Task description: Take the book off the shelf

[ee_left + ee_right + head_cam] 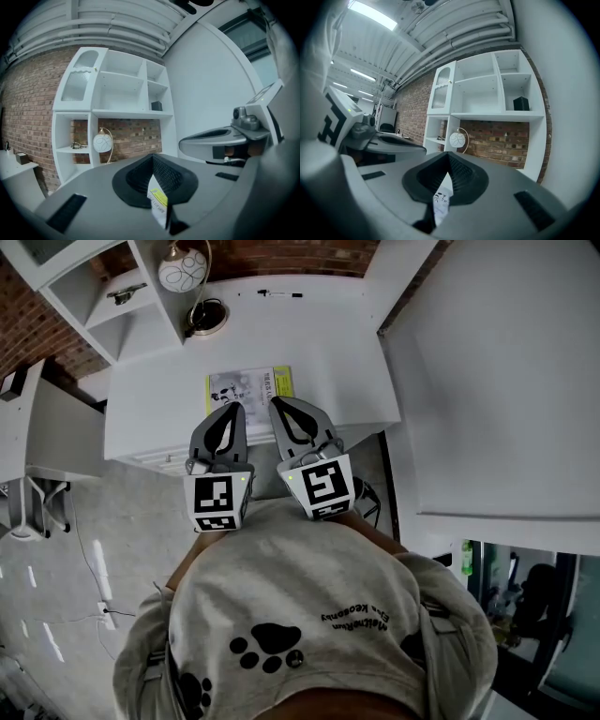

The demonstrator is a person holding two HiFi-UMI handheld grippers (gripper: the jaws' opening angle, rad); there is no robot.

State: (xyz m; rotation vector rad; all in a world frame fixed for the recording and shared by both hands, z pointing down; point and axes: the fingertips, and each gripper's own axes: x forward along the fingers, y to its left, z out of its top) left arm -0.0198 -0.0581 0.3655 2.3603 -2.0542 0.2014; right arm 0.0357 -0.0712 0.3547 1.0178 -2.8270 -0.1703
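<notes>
the book is thin, with a white cover bearing dark drawings and a yellow-green strip along its 3 o'clock edge. it lies flat, cover up, on the white desk, close to the desk's 6 o'clock edge. the shelf, white with open compartments, stands at the book's 10 o'clock, apart from it.
</notes>
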